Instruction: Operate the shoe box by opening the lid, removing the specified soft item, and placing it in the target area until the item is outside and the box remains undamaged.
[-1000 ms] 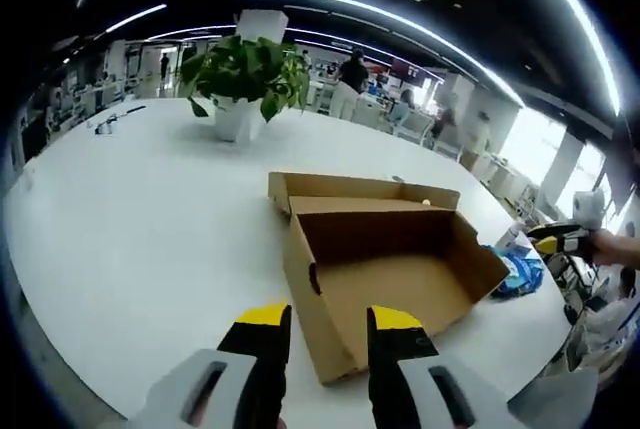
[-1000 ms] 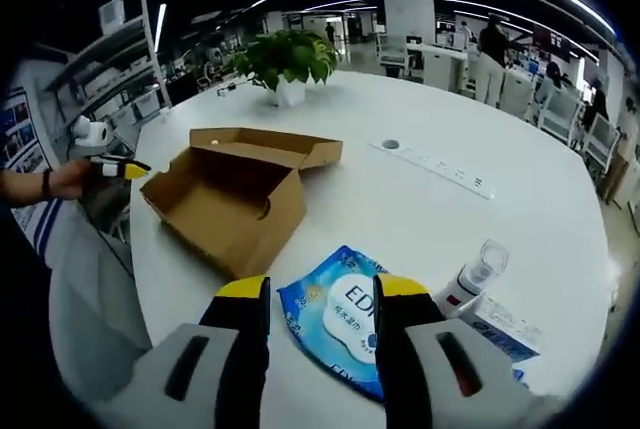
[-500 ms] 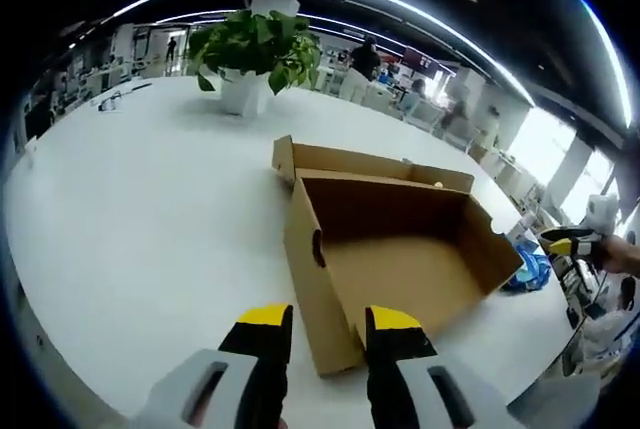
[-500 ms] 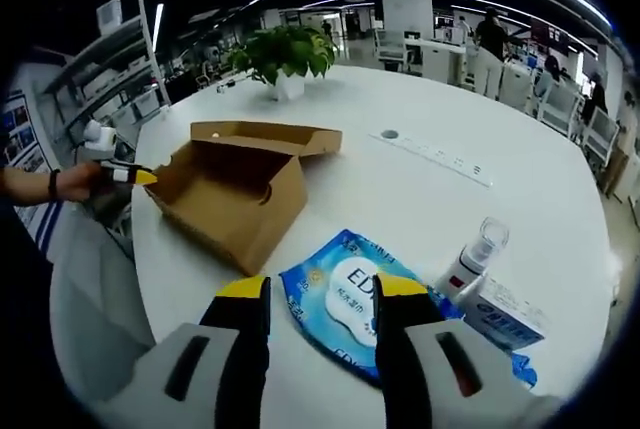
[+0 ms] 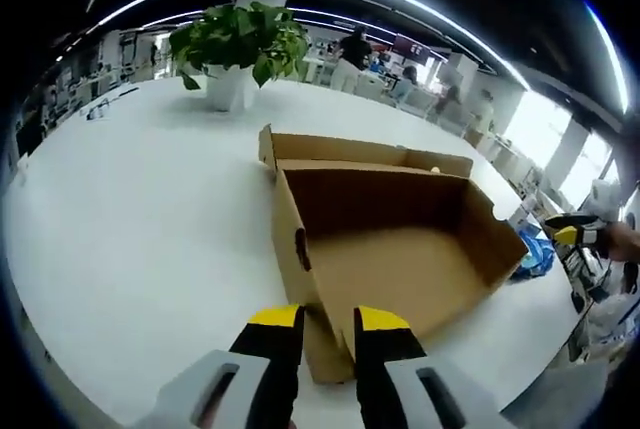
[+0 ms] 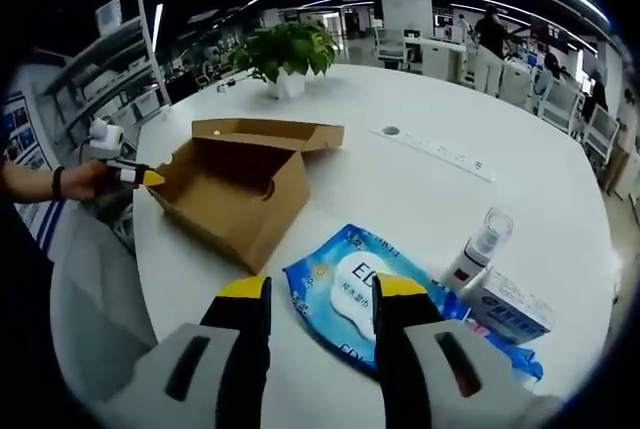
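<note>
The brown shoe box stands open on the white table, its lid folded back flat behind it and its inside bare. My left gripper is open, and the box's near corner sits just ahead between its yellow-tipped fingers. A blue wet-wipes pack lies flat on the table outside the box. Over its near edge hovers my right gripper, open and holding nothing. The left gripper also appears at the box's left corner, held by a hand.
A potted plant stands at the far side of the table. A small spray bottle and a white carton lie right of the pack. A power strip runs across the table. People stand in the background.
The left gripper has come closer to the box's near corner and its fingers stand a little narrower. The right gripper has hardly moved over the wipes pack.
</note>
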Demonstrator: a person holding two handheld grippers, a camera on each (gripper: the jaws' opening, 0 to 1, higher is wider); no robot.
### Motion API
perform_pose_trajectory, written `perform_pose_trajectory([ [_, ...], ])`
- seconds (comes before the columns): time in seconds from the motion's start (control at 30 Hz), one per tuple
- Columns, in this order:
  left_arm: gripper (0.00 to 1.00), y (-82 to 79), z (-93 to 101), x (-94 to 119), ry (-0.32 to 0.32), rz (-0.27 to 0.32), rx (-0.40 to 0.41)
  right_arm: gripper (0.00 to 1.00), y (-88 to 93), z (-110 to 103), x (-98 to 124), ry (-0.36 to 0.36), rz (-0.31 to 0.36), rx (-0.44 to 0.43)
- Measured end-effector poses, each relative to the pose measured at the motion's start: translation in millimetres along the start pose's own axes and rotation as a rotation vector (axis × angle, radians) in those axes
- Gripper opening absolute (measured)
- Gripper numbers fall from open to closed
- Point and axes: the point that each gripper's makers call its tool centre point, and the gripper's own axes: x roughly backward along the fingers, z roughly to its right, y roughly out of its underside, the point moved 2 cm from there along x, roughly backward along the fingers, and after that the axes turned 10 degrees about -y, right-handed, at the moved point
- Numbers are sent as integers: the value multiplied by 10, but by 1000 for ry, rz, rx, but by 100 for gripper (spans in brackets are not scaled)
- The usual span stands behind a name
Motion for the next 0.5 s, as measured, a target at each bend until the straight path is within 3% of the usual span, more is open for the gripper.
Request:
perform_pose_trajectory([
  [0.5,20,12,-6,6,34,-7,0,37,59,11,-46,-9,-1,-17],
])
